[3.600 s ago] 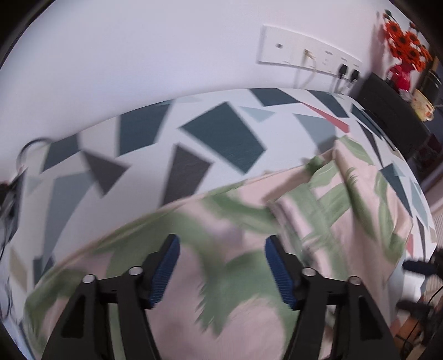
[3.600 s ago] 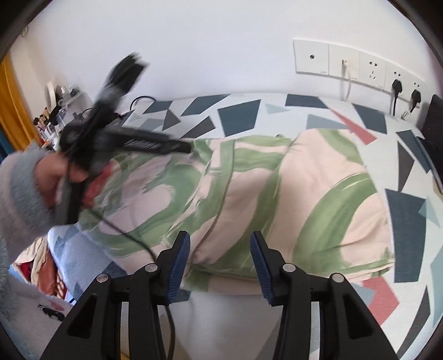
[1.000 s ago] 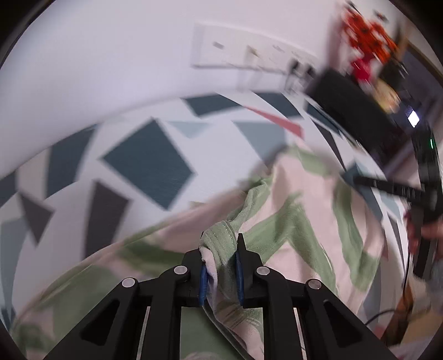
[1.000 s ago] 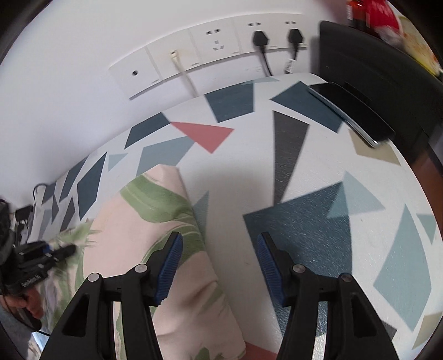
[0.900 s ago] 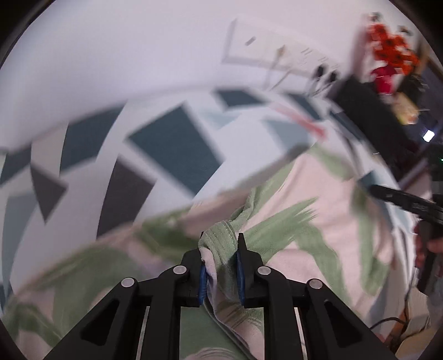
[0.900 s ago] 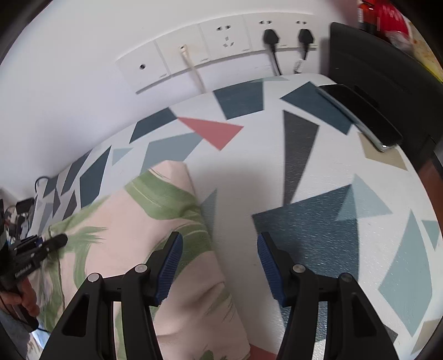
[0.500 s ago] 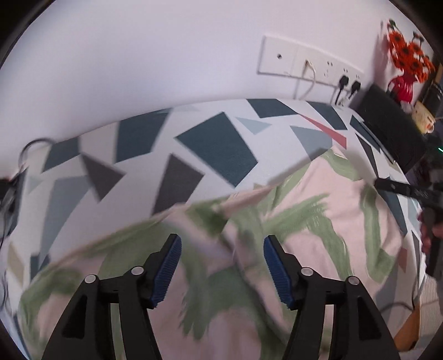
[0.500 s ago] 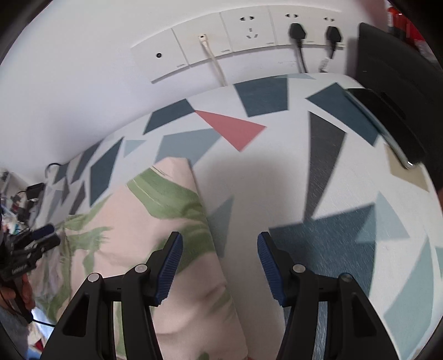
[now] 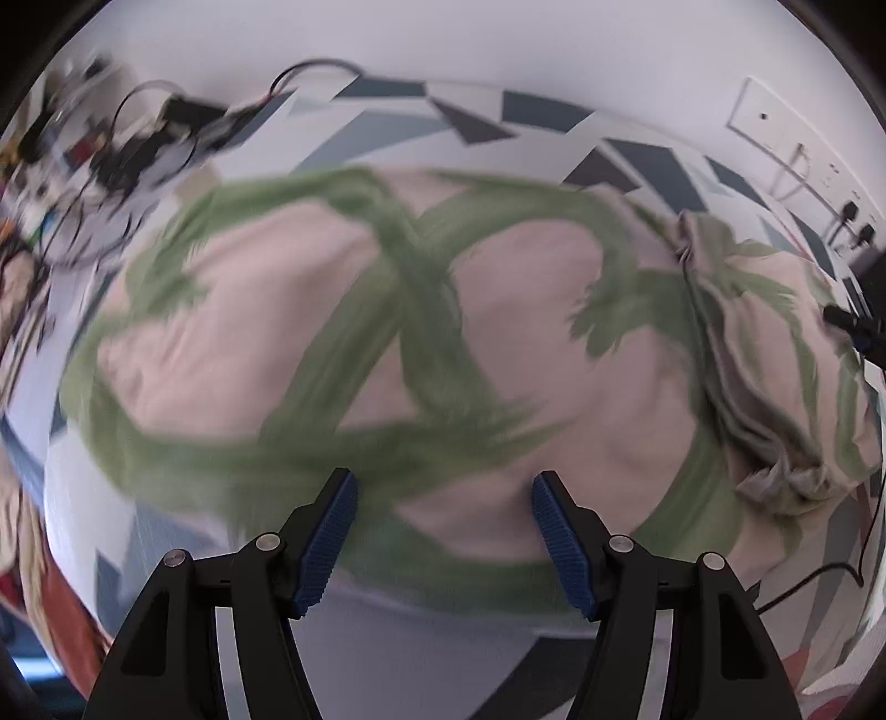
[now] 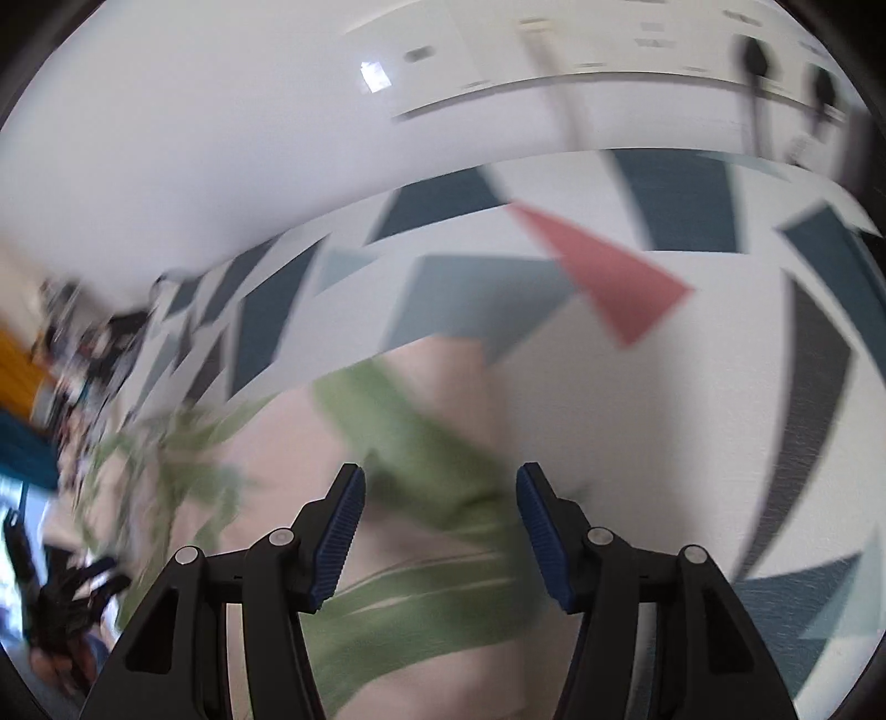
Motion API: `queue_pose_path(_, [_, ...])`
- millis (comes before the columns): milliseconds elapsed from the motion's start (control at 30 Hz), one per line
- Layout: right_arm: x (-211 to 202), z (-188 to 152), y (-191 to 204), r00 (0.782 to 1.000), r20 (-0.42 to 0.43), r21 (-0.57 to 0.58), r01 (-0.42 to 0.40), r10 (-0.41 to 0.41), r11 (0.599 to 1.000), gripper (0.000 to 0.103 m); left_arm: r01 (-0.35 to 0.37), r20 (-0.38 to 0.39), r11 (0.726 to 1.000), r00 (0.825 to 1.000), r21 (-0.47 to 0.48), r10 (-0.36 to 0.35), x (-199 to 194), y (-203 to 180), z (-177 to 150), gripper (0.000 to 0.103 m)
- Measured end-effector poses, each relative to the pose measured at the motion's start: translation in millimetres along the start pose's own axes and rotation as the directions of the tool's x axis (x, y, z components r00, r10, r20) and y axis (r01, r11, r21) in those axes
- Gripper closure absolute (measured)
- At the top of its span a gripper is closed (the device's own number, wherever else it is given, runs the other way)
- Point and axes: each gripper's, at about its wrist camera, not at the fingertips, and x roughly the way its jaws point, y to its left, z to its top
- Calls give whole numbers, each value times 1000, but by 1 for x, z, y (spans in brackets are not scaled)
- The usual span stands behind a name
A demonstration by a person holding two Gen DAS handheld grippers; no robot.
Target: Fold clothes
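Plainly, with the left gripper (image 9: 443,534) and right gripper (image 10: 440,523) both spread and empty above the garment (image 9: 354,343), its bunched fold (image 9: 736,354) at the garment's right side could slump open unpinned.

One pink-and-green garment (image 9: 498,343), two grippers, one patterned tablecloth (image 10: 692,387), one socket strip (image 10: 609,61).

garment (image 9: 498,343) on tablecloth (image 10: 637,399), wall sockets (image 10: 609,50) behind
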Motion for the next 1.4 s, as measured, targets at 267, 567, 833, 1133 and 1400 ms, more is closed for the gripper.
queue_pose_path(267, [-16, -10, -24, 998, 47, 47, 44, -46, 998, 95, -16, 7, 1000, 1000, 21, 15, 1, -31, 1, 37])
queue_pose_path(567, [-79, -42, -112, 978, 104, 151, 163, -180, 975, 95, 92, 12, 977, 995, 192, -96, 9, -121, 18, 29])
queue_pose_path(833, [-125, -84, -181, 952, 133, 304, 227, -277, 925, 93, 118, 16, 941, 991, 318, -130, 14, -182, 38, 28])
queue_pose_path(1133, [-168, -100, -166, 944, 257, 346, 109, -205, 932, 41, 60, 97, 961, 991, 271, -89, -7, -130, 59, 28])
queue_pose_path(1400, [-167, -149, -167, 952, 209, 513, 87, -222, 854, 41, -5, 123, 953, 992, 303, -34, 12, -87, 93, 28])
